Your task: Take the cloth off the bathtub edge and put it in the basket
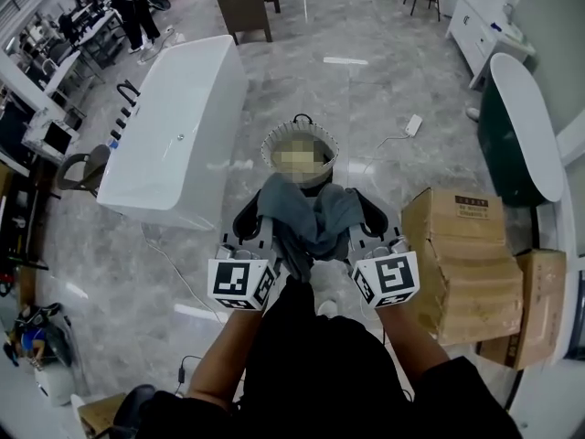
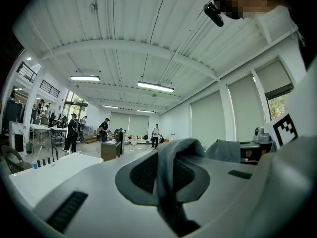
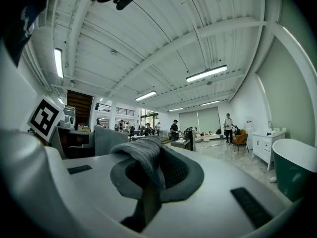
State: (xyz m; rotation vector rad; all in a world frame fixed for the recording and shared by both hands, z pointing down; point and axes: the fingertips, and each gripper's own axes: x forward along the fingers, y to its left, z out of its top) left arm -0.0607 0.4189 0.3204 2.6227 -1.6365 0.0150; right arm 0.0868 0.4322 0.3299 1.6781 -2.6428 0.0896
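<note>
Left gripper (image 2: 166, 175) first: its jaws are pressed almost together, pinching a fold of the grey cloth (image 2: 171, 155), which humps up over the dark pads and drops into the slot between them. Same story at the right gripper (image 3: 148, 175), jaws nipped tight on the cloth (image 3: 141, 157), with a thick ribbed roll of fabric lying over the top of the pads.

Up in the head view, the left gripper (image 1: 260, 231) and right gripper (image 1: 361, 227) sit side by side, close together, and the cloth (image 1: 306, 213) is bunched between them, sagging in the middle (one dark tail hangs down towards the person's body). So the cloth is off the tub and up in the air, shared by both grippers.

At twelve o'clock from the cloth stands the round basket (image 1: 267, 154) on the marble floor (image 1: 366, 108); the cloth's far edge overlaps the basket's near rim in this view, and I can't tell whether it touches. Out at ten o'clock is the white bathtub (image 1: 174, 126), well apart from the grippers. At four o'clock there's a stack of cardboard boxes (image 1: 466, 263), and at two o'clock a dark green tub (image 1: 512, 144) with a white rim.
</note>
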